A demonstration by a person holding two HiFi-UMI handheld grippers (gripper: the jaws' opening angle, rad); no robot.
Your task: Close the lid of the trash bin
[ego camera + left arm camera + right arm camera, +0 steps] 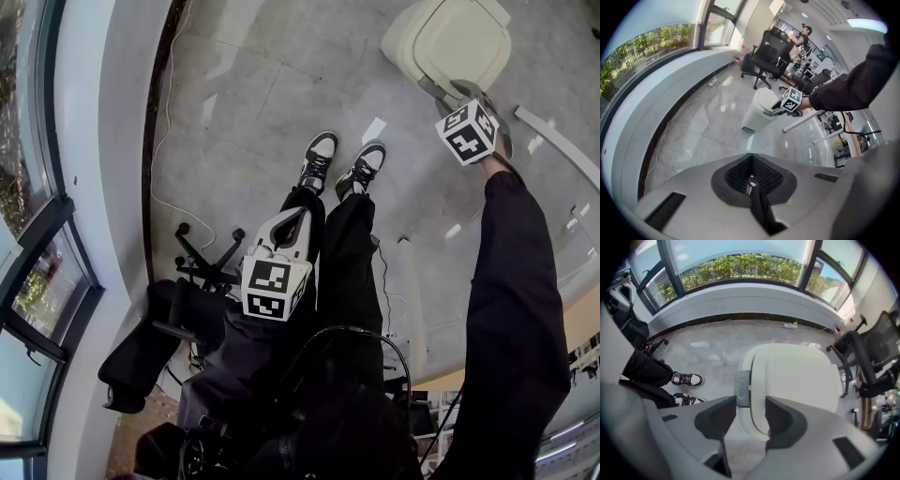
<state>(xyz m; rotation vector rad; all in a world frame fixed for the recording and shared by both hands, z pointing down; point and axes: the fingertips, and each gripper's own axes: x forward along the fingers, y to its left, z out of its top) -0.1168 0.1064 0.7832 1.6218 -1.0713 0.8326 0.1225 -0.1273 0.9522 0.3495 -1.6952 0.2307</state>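
The cream trash bin [450, 42] stands on the grey tiled floor [253, 84], well ahead of the person's black-and-white shoes [319, 159]. Its lid [797, 376] lies flat on the rim, so what the bin holds cannot be seen. The right gripper [750, 404] hangs over the bin's front edge with its fingers apart; between them show the lid's edge and a grey tab [742, 389]. The left gripper [291, 220] is held over the person's legs, well apart from the bin, its fingers pressed together on nothing.
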